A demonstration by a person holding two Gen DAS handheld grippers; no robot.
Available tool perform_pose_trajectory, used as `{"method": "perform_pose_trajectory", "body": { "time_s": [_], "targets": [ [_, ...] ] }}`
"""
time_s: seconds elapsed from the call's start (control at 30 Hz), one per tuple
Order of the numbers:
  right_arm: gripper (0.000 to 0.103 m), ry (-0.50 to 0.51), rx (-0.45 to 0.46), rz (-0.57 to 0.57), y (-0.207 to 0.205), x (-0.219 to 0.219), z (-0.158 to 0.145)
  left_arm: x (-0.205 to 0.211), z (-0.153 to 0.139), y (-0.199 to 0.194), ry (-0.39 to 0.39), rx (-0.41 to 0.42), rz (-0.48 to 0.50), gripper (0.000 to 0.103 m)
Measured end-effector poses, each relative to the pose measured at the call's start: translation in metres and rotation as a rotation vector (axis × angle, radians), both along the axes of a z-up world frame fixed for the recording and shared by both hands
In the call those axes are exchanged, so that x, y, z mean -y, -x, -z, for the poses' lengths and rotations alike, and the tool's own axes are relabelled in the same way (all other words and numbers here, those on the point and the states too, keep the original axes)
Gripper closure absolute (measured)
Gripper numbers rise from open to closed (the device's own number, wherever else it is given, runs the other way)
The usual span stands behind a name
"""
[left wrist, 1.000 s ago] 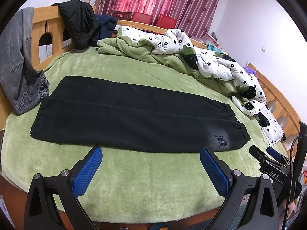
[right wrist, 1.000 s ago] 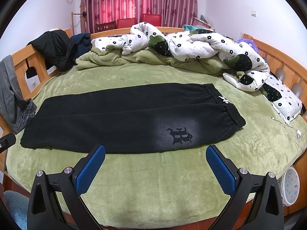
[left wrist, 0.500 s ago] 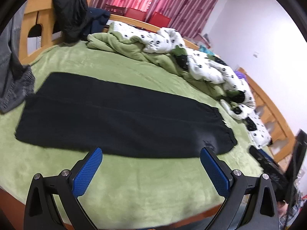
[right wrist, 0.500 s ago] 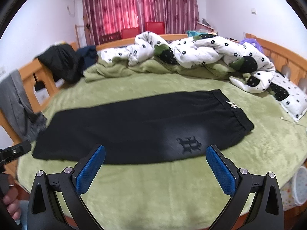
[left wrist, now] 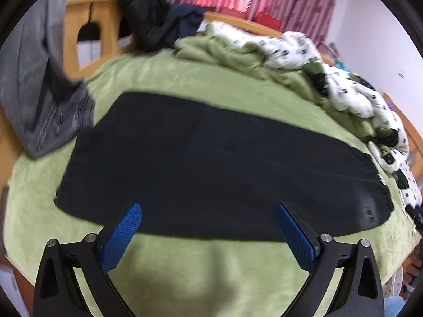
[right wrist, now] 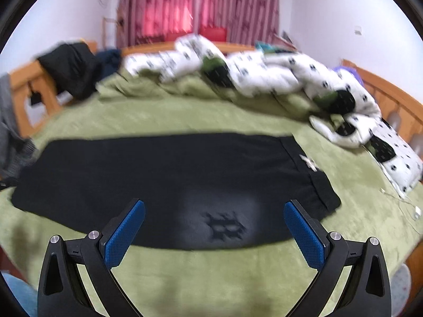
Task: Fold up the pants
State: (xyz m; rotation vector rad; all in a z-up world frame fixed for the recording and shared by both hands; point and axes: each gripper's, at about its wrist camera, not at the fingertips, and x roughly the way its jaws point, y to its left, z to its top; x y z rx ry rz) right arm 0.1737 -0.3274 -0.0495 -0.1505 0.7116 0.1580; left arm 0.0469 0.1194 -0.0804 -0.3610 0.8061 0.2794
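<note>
Pants: black sweatpants (left wrist: 216, 169) lay flat and lengthwise on the green bed blanket (left wrist: 201, 264), legs already doubled one over the other by the look of it; waistband (right wrist: 314, 182) toward the right, cuffs (left wrist: 76, 185) toward the left.
Left tool: left tool (left wrist: 208, 233) was spread wide and held nothing, its blue pads above the near edge of the pants at the leg end.
Right tool: right tool (right wrist: 214, 228) was likewise wide open and empty, framing the printed logo (right wrist: 224, 227) near the waistband.
Stage: judged as the approach before the first cross fold; no fabric had been lifted.
Risk, grip: the doubled cloth was thick and soft, so a shallow pinch could have caught only the top layer and peeled the legs apart.
Risk, blanket: the plush blanket lay directly beneath, and a deep bite could have taken it up with the hem and dragged it.
Risk, alignment: uneven lifting by the two tools could have skewed the fold, leaving cuffs off the waistband.
Risk, clutter: the grey garment (left wrist: 45, 100) hung over the wooden bed frame (left wrist: 103, 29) lay just beside the cuffs and might have snagged.
Risk, view: both views were motion-blurred, so edge position was uncertain.
</note>
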Motion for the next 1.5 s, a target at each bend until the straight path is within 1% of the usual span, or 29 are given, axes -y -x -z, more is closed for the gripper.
{"method": "perform_pose_trajectory", "body": {
  "time_s": [0.07,0.13,0.17,0.2,0.3,0.37,0.4,0.47,0.53,0.63,0.7,0.73,0.77,0.8,0.83,0.87,0.9,0.93,1.0,1.1,1.13,1.23,1.27,1.3,1.33,1.37,1.4,1.43,1.5],
  "targets": [
    [0.002,0.005,-0.071,0.012,-0.011,0.008,0.028,-0.012,0.019,0.006,0.033,-0.014,-0.023,0.004],
    [0.013,-0.016,-0.140,0.050,-0.021,0.018,0.053,-0.022,0.035,0.013,0.078,0.002,-0.024,0.004],
    [0.022,-0.032,-0.163,0.073,-0.023,0.024,0.064,-0.029,0.044,0.017,0.103,-0.001,-0.039,0.005],
    [0.029,-0.048,-0.183,0.092,-0.025,0.029,0.074,-0.035,0.051,0.020,0.124,-0.002,-0.053,0.005],
    [0.036,-0.129,-0.241,0.120,-0.031,0.046,0.099,-0.050,0.074,0.026,0.197,-0.010,-0.108,0.005],
    [0.036,-0.197,-0.251,0.152,-0.032,0.060,0.109,-0.060,0.089,0.031,0.290,0.002,-0.128,0.005],
    [0.036,-0.228,-0.260,0.164,-0.032,0.065,0.112,-0.063,0.093,0.032,0.312,0.012,-0.136,0.006],
    [0.036,-0.310,-0.295,0.191,-0.035,0.079,0.121,-0.065,0.094,0.033,0.328,0.053,-0.133,0.006],
    [0.036,-0.399,-0.312,0.209,-0.040,0.091,0.128,-0.067,0.095,0.026,0.355,0.066,-0.116,0.006],
    [0.036,-0.488,-0.300,0.211,-0.047,0.101,0.131,-0.071,0.096,0.012,0.387,0.082,-0.122,0.006],
    [0.036,-0.521,-0.301,0.204,-0.054,0.102,0.132,-0.073,0.095,0.003,0.402,0.092,-0.134,0.014],
    [0.036,-0.533,-0.305,0.201,-0.058,0.101,0.134,-0.075,0.095,-0.001,0.405,0.089,-0.152,0.025],
    [0.035,-0.539,-0.306,0.199,-0.063,0.099,0.135,-0.077,0.096,-0.005,0.397,0.074,-0.187,0.052],
    [0.034,-0.540,-0.301,0.200,-0.064,0.097,0.136,-0.079,0.096,-0.006,0.384,0.062,-0.226,0.064],
    [0.036,-0.534,-0.293,0.200,-0.067,0.095,0.136,-0.081,0.096,-0.009,0.381,0.059,-0.268,0.074],
    [0.048,-0.516,-0.290,0.203,-0.068,0.093,0.135,-0.083,0.096,-0.010,0.388,0.064,-0.279,0.082],
    [0.072,-0.474,-0.286,0.217,-0.075,0.089,0.132,-0.085,0.093,-0.012,0.390,0.072,-0.290,0.088],
    [0.079,-0.436,-0.278,0.228,-0.080,0.087,0.126,-0.089,0.086,-0.015,0.388,0.093,-0.290,0.090],
    [0.085,-0.435,-0.254,0.207,-0.088,0.084,0.111,-0.091,0.073,-0.020,0.381,0.130,-0.267,0.090],
    [0.087,-0.450,-0.166,0.160,-0.095,0.079,0.082,-0.089,0.042,-0.040,0.306,0.189,-0.211,0.091],
    [0.088,-0.449,-0.133,0.144,-0.100,0.076,0.071,-0.087,0.028,-0.052,0.269,0.211,-0.189,0.091],
    [0.089,-0.468,-0.080,0.106,-0.120,0.069,0.048,-0.088,0.003,-0.084,0.191,0.239,-0.153,0.091],
    [0.089,-0.469,-0.071,0.096,-0.130,0.065,0.042,-0.090,-0.002,-0.092,0.179,0.242,-0.150,0.091],
    [0.090,-0.464,-0.060,0.091,-0.141,0.060,0.037,-0.093,-0.006,-0.110,0.164,0.238,-0.149,0.091],
    [0.090,-0.455,-0.046,0.085,-0.151,0.055,0.033,-0.094,-0.007,-0.117,0.154,0.235,-0.150,0.091],
    [0.090,-0.439,-0.029,0.079,-0.163,0.049,0.029,-0.097,-0.008,-0.133,0.136,0.229,-0.149,0.091],
    [0.090,-0.426,-0.017,0.076,-0.176,0.043,0.027,-0.098,-0.007,-0.142,0.118,0.223,-0.151,0.091],
    [0.090,-0.410,-0.005,0.072,-0.190,0.036,0.025,-0.101,-0.004,-0.159,0.088,0.207,-0.157,0.091],
    [0.089,-0.390,-0.011,0.073,-0.222,0.024,0.027,-0.104,0.003,-0.177,0.055,0.182,-0.170,0.091]
  ]
}}
